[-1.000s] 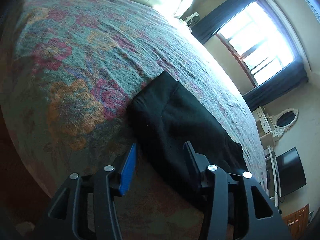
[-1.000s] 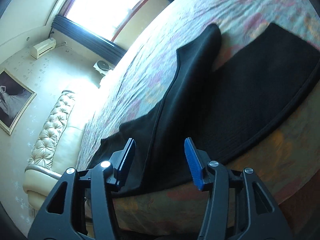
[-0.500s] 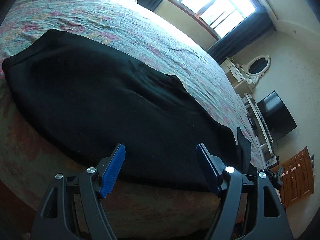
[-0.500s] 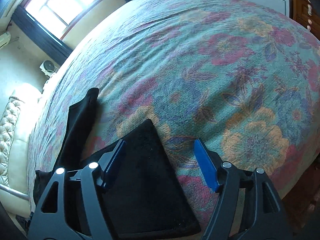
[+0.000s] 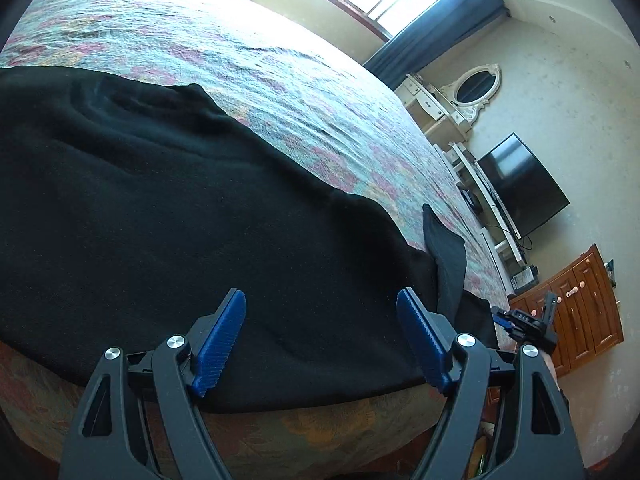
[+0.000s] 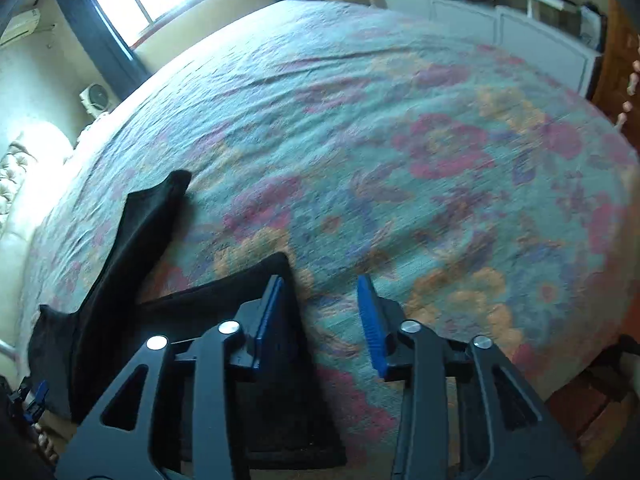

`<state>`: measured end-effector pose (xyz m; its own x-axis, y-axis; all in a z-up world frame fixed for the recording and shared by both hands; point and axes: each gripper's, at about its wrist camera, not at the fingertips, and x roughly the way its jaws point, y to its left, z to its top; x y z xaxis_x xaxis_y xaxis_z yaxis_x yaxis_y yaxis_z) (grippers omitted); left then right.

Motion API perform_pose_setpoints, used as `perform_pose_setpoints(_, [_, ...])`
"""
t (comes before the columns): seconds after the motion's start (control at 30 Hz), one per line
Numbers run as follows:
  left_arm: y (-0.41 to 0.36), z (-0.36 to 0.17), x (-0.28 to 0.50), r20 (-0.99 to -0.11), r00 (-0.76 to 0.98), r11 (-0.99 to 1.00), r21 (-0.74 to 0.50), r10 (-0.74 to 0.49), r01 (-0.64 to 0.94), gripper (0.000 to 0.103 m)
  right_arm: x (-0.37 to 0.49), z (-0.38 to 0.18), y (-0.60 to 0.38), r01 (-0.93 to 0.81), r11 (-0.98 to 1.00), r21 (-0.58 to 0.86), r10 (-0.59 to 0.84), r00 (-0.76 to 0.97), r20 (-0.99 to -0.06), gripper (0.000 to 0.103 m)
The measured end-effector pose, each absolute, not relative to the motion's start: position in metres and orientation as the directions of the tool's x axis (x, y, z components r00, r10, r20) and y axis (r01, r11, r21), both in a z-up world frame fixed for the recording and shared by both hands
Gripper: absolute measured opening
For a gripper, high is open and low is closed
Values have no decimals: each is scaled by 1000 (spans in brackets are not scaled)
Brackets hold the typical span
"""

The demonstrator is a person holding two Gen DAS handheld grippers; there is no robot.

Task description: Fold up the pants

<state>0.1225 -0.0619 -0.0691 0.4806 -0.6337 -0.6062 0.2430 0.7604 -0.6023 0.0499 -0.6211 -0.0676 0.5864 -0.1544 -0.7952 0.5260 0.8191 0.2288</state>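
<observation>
Black pants (image 5: 168, 216) lie spread on a floral bedspread (image 5: 304, 92) near the bed's front edge. My left gripper (image 5: 320, 300) is open and empty, hovering over the pants' near edge. In the right wrist view the pants (image 6: 132, 248) lie at the lower left, one leg stretching away and one leg end under the gripper. My right gripper (image 6: 320, 280) is open and empty, its left finger (image 6: 268, 312) over the leg's corner and its right finger over the bedspread (image 6: 400, 140). The right gripper also shows small in the left wrist view (image 5: 524, 320).
A window with dark curtains (image 5: 436, 36) is behind the bed. A white dresser with an oval mirror (image 5: 476, 88), a TV (image 5: 520, 184) and a wooden cabinet (image 5: 576, 300) stand to the right. A tufted headboard (image 6: 12, 176) is at the left in the right wrist view.
Both grippers have swung along the pants: the left from the leg end to the wide part, the right from the middle to the far leg end. Both stayed open.
</observation>
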Motion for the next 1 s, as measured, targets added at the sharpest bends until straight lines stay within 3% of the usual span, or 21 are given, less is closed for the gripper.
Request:
perform_pose_setpoints(0.03, [-65, -71, 121, -607, 478, 761, -598, -635, 251, 77, 51, -53, -610, 515, 826, 231, -177, 624, -761, 56])
perform_pose_setpoints(0.13, [-72, -75, 118, -615, 469, 767, -580, -633, 274, 78, 82, -24, -560, 378, 868, 323, -53, 717, -695, 73])
perform_pose_setpoints(0.23, [-79, -77, 116, -619, 466, 770, -570, -632, 287, 78, 154, -24, -489, 251, 918, 308, 55, 688, -724, 76])
perform_pose_setpoints(0.43, [-73, -75, 115, -608, 467, 760, -587, -642, 281, 78, 268, -82, -407, 244, 970, 16, -95, 436, -895, 76])
perform_pose_setpoints(0.5, [-78, -75, 116, -610, 464, 760, -587, -642, 280, 78, 279, -101, -397, 232, 966, -117, -200, 372, -906, 79])
perform_pose_setpoints(0.57, [-79, -75, 115, -606, 465, 757, -589, -645, 283, 79, 273, -101, -401, 250, 961, -118, -212, 388, -897, 81])
perform_pose_setpoints(0.6, [-79, -75, 115, -604, 466, 755, -592, -647, 282, 79, 267, -101, -407, 263, 960, -99, -200, 393, -898, 73])
perform_pose_setpoints(0.63, [-79, -75, 114, -603, 464, 754, -593, -648, 282, 79, 263, -101, -411, 268, 960, -85, -191, 398, -897, 55])
perform_pose_setpoints(0.67, [-81, -76, 114, -605, 461, 755, -590, -649, 287, 80, 259, -99, -416, 276, 958, -78, -189, 402, -896, 46])
perform_pose_setpoints(0.73, [-83, -75, 114, -607, 462, 758, -584, -646, 292, 80, 245, -89, -432, 299, 954, 8, -126, 427, -895, 12])
perform_pose_setpoints(1.0, [-90, -72, 109, -610, 445, 747, -607, -656, 270, 80, 107, -32, -498, 352, 848, 396, 30, 715, -699, 10])
